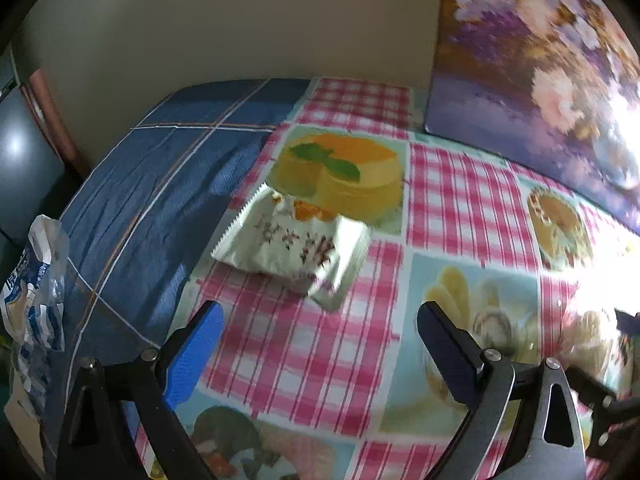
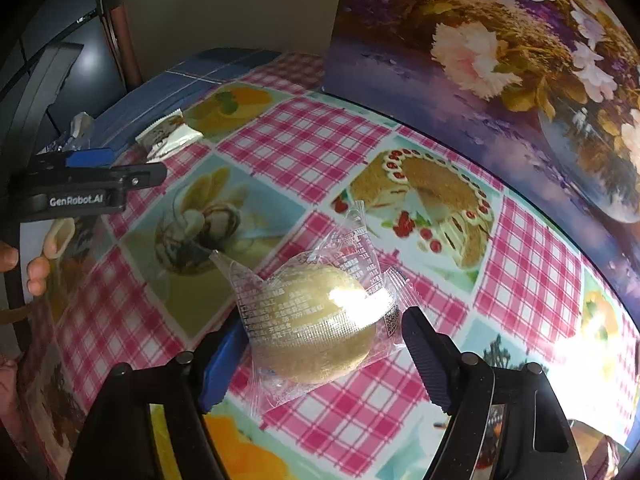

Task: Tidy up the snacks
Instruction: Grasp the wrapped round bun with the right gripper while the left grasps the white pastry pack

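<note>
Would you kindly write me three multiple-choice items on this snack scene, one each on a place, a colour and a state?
1. Where does the round bun in clear wrap lie?
A. between the right gripper's fingers
B. on the blue cloth
C. against the flower painting

2. What colour are the tablecloth's checks?
A. green and white
B. pink and white
C. black and yellow

3. How is the left gripper?
A. shut on the white packet
B. shut on nothing
C. open, holding nothing

Answers: 1 A, the right gripper is open with a finger at each side of the bun; 2 B, pink checks surround the cake prints; 3 C, its fingers are spread, with the white packet beyond them on the table.
</note>
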The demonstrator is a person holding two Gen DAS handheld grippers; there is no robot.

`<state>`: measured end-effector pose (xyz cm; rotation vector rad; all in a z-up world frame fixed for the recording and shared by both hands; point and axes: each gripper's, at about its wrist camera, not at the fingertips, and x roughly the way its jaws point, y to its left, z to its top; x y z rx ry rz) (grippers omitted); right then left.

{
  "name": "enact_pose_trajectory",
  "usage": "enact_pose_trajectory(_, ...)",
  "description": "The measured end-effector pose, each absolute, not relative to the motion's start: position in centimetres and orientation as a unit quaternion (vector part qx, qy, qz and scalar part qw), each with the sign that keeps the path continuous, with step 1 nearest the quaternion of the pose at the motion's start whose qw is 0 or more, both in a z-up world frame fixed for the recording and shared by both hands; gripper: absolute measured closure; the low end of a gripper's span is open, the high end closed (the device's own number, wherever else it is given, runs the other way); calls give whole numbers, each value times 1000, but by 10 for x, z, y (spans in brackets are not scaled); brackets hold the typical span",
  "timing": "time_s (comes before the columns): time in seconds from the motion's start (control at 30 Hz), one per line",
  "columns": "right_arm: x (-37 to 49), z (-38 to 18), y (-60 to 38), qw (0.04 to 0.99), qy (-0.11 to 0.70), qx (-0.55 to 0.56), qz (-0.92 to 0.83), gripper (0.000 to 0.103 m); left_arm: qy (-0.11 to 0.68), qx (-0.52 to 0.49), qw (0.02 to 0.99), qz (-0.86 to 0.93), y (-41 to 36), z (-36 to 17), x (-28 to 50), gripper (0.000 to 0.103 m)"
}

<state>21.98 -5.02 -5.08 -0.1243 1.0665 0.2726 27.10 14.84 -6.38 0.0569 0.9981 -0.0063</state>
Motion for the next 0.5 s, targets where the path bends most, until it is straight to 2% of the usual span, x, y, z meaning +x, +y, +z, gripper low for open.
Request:
enact_pose_trajectory(0.23, 227, -51, -44, 847, 509, -68, 134, 24, 475, -35, 878, 54, 166, -60, 306, 6)
enact_pose_trajectory(0.5, 226, -53, -44, 850, 506, -64, 135, 24, 487, -62, 867, 83, 170, -72, 325, 6)
